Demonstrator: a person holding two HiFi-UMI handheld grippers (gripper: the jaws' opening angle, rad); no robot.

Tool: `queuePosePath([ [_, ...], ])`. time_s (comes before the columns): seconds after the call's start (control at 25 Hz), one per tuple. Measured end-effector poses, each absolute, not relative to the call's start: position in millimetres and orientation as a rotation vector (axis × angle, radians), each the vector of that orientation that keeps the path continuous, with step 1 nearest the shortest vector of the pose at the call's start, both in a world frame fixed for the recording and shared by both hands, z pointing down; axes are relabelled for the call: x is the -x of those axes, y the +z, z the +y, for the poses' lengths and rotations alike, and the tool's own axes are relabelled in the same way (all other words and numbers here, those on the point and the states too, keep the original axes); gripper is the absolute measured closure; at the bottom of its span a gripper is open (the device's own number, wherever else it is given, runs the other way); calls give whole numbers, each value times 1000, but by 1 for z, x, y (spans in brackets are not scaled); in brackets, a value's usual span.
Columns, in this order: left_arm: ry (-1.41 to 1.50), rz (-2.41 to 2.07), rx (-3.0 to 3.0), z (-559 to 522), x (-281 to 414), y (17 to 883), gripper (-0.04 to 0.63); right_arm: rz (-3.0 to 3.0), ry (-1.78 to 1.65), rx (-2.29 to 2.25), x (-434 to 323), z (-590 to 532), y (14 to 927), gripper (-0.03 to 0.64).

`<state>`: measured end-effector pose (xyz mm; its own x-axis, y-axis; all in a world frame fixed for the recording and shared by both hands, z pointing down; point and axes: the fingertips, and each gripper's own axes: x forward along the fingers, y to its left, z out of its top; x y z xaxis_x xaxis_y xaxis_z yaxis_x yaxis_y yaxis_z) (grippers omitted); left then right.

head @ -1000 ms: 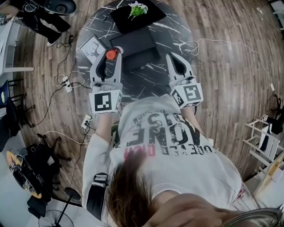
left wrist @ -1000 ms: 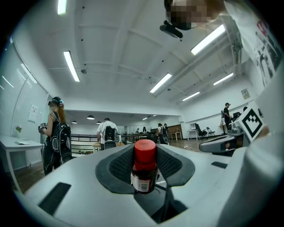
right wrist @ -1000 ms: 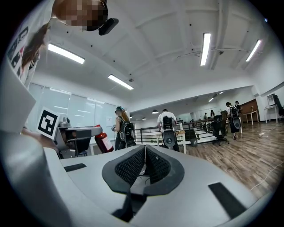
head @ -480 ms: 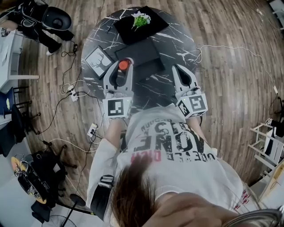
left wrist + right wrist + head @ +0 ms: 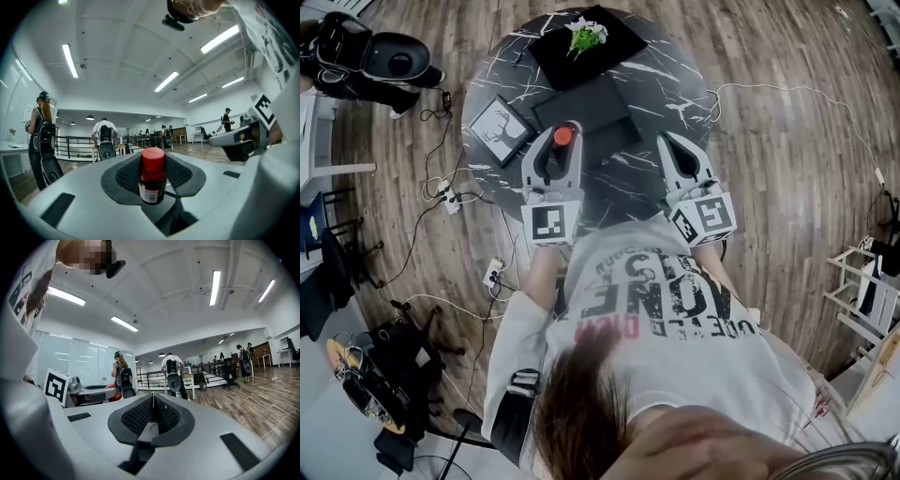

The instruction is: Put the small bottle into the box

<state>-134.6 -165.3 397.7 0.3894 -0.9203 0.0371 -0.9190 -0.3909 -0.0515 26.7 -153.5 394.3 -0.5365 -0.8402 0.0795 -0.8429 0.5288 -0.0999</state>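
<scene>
The left hand-held gripper point(image 5: 153, 174) clamps the red-capped small bottle point(image 5: 152, 180), whose label shows only in that gripper's view. The right hand-held gripper point(image 5: 152, 409) is closed and empty. Only the head view shows the box point(image 5: 586, 108), at the bottle's 12 o'clock on the bench point(image 5: 675, 84).

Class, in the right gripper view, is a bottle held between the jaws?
No, the right gripper has its jaws shut together with nothing between them.

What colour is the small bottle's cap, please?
Red; the small bottle's cap shows best in the left gripper view.
</scene>
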Motion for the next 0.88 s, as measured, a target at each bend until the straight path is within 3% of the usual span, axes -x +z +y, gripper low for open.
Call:
queuePosePath([
  [0.88,-170,1679,2681,-180,126,441,457,-2670,218,-1505,-32,-160,402,614],
])
